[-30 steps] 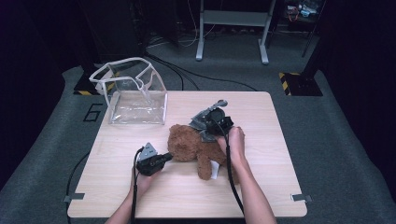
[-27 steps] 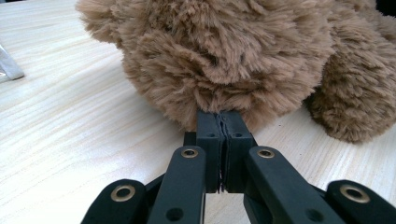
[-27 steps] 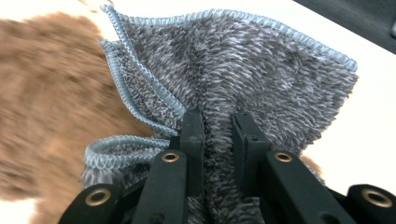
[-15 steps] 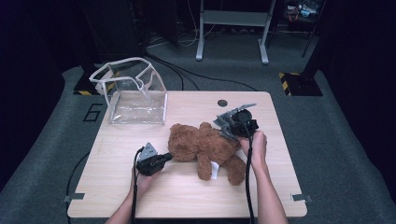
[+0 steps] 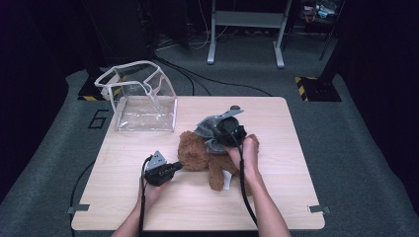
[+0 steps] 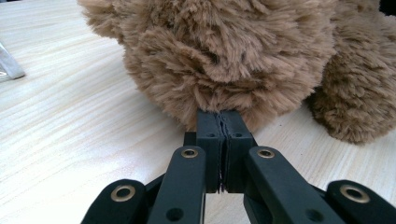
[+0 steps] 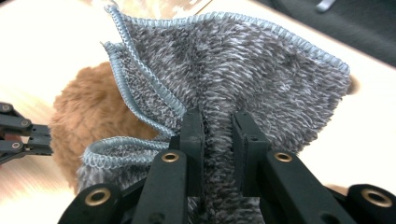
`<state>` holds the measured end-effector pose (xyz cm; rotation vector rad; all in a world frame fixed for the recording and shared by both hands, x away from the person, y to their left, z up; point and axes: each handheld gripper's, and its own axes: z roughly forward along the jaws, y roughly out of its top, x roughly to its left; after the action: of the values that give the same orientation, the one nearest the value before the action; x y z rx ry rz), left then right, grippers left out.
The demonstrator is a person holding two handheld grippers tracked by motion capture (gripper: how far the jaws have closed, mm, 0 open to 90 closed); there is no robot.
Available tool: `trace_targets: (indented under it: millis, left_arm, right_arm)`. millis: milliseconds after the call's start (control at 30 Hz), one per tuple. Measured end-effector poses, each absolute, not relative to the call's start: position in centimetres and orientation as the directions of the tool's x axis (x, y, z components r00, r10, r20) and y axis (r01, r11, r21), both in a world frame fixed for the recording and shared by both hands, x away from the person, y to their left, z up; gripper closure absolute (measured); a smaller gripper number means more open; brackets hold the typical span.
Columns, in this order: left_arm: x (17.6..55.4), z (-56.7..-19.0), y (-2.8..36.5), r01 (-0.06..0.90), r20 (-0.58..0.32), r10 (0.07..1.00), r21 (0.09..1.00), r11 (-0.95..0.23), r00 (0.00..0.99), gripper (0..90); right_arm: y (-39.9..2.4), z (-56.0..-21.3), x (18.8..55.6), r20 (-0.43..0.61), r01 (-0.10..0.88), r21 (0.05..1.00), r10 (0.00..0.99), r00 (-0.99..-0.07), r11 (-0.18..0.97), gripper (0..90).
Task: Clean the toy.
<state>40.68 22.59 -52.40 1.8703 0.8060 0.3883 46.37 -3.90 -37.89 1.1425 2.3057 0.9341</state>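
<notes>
My left gripper point(image 5: 174, 168) lies low on the wooden table point(image 5: 296, 192), and its two jaws are pressed together on a small tuft of fur at the edge of the brown teddy bear point(image 5: 197, 150). In the left gripper view the black fingertips point(image 6: 210, 128) meet with almost no gap, and the fur of the bear point(image 6: 224, 51) begins just at their ends. The bear lies on its side near the middle of the table.

My right gripper point(image 7: 218, 128) is closed on a grey towel point(image 7: 261, 65), and a fold of the cloth is squeezed between the two jaws. The towel point(image 5: 211, 127) hangs from that gripper directly over the bear. Whether the cloth touches the fur, I cannot tell.

At the back left corner of the table stands a clear plastic bag point(image 5: 141, 96) with a white rim, open at the top, well apart from the bear.
</notes>
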Motion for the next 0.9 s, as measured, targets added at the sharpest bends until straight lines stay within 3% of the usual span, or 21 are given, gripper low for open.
trace_targets:
  millis: [100, 200, 633, 800, 900]
  left_arm:
    - [40.7, -52.4, 22.6, 0.356, -0.093, 0.686, 0.9, -0.252, 0.722, 88.2]
    - [40.6, -52.4, 22.6, 0.36, -0.105, 0.688, 0.902, -0.239, 0.718, 88.2]
    - [40.7, -52.4, 22.6, 0.355, -0.091, 0.683, 0.899, -0.257, 0.725, 88.2]
    - [40.7, -52.4, 22.6, 0.358, -0.093, 0.684, 0.898, -0.257, 0.724, 88.2]
    - [40.7, -52.4, 22.5, 0.358, -0.093, 0.686, 0.899, -0.254, 0.721, 88.2]
  right_arm:
    - [-2.5, -39.5, 47.4, -0.111, 0.541, 0.669, 0.789, -0.604, 0.509, 76.6]
    - [-2.8, -39.9, 48.1, -0.089, 0.573, 0.665, 0.812, -0.577, 0.48, 76.6]
    - [-10.2, -39.8, 49.1, -0.093, 0.67, 0.641, 0.904, -0.418, 0.375, 76.5]
    - [-11.4, -39.1, 48.3, -0.08, 0.664, 0.665, 0.917, -0.39, 0.34, 76.5]
    - [-10.6, -37.7, 47.3, -0.057, 0.626, 0.703, 0.904, -0.423, 0.337, 76.5]
